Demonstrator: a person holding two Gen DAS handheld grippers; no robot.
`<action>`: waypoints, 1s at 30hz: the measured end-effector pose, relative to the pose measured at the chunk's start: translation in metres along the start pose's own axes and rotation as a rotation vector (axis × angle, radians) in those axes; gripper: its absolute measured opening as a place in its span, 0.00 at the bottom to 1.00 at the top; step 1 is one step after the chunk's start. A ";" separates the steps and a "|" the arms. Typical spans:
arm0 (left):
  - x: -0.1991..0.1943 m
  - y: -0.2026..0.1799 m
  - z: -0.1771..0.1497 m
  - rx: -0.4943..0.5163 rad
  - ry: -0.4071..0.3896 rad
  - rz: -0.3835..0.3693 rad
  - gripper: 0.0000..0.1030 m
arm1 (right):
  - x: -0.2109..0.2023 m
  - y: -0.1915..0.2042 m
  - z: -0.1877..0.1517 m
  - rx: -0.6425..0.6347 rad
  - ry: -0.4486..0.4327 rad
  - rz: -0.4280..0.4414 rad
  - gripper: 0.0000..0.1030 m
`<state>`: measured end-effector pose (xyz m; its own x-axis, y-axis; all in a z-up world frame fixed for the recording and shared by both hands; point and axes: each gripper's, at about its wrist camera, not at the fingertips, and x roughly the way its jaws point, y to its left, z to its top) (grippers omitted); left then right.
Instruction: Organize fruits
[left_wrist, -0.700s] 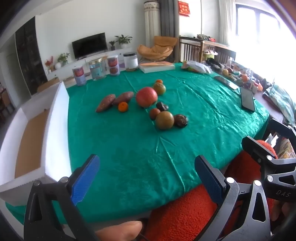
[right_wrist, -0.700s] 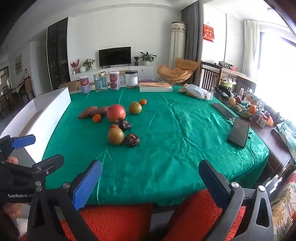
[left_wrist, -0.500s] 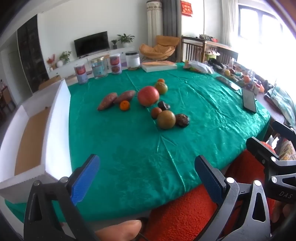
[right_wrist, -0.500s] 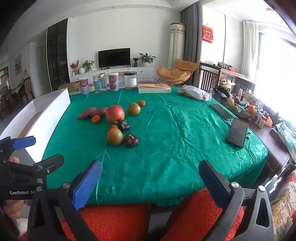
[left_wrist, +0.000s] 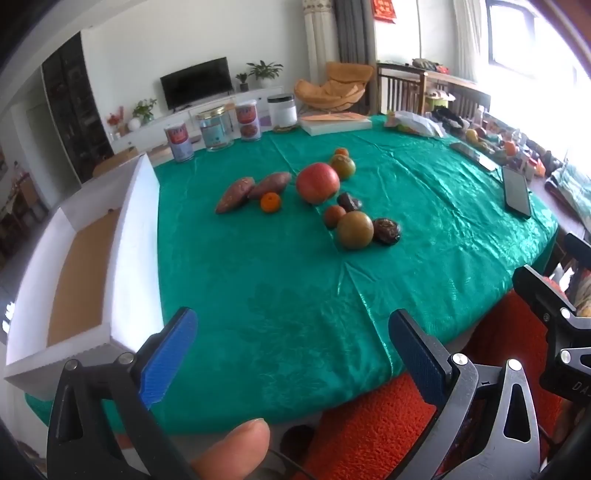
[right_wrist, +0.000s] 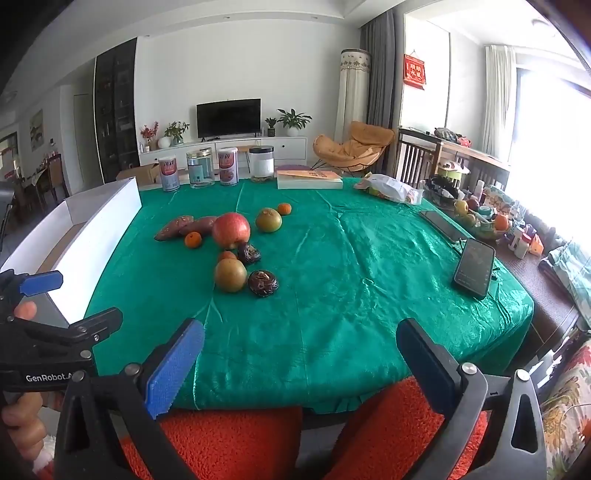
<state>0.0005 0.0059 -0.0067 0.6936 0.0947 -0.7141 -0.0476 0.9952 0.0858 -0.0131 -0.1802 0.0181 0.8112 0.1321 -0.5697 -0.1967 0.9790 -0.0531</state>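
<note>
Fruit sits loose in a cluster near the middle of the green tablecloth (right_wrist: 369, 295), and none of it has gone into the white box (right_wrist: 92, 236) at the table's left edge; its brown floor looks bare where visible. So I judge the sorting not yet begun, with every piece left to move.

Counting what lies out: one big red fruit (right_wrist: 231, 229), two greenish-yellow round fruits, the nearer (right_wrist: 230, 275) and the farther (right_wrist: 268, 220), two sweet potatoes (right_wrist: 184, 226) lying side by side and touching, and three small orange fruits, one (right_wrist: 193, 240) by the sweet potatoes, one (right_wrist: 284, 208) at the far end, one (right_wrist: 226, 255) tucked behind the nearer green fruit. Two dark wrinkled pieces complete it, one (right_wrist: 263, 283) just beside the nearer green fruit, the other (right_wrist: 248, 253) near the red one.

Both tools hang back over the near table edge, well apart from the cluster. The left gripper (left_wrist: 291, 354) has its blue pads spread wide with nothing between them, and the right gripper (right_wrist: 301, 360) is the same, wide and holding nothing. Two phones (right_wrist: 474, 267) lie off to the right.
</note>
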 end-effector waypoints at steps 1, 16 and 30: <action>-0.001 0.001 0.000 -0.001 0.000 -0.017 1.00 | 0.000 0.000 0.000 -0.001 -0.002 -0.001 1.00; -0.005 0.008 0.001 -0.056 -0.003 -0.051 0.99 | -0.008 0.002 -0.001 -0.023 -0.041 0.007 1.00; -0.003 0.013 0.002 -0.071 0.006 -0.062 0.99 | -0.003 0.004 -0.003 -0.017 -0.019 0.016 1.00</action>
<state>-0.0006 0.0183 -0.0020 0.6922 0.0333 -0.7210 -0.0562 0.9984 -0.0078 -0.0182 -0.1769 0.0167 0.8183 0.1509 -0.5546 -0.2192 0.9739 -0.0584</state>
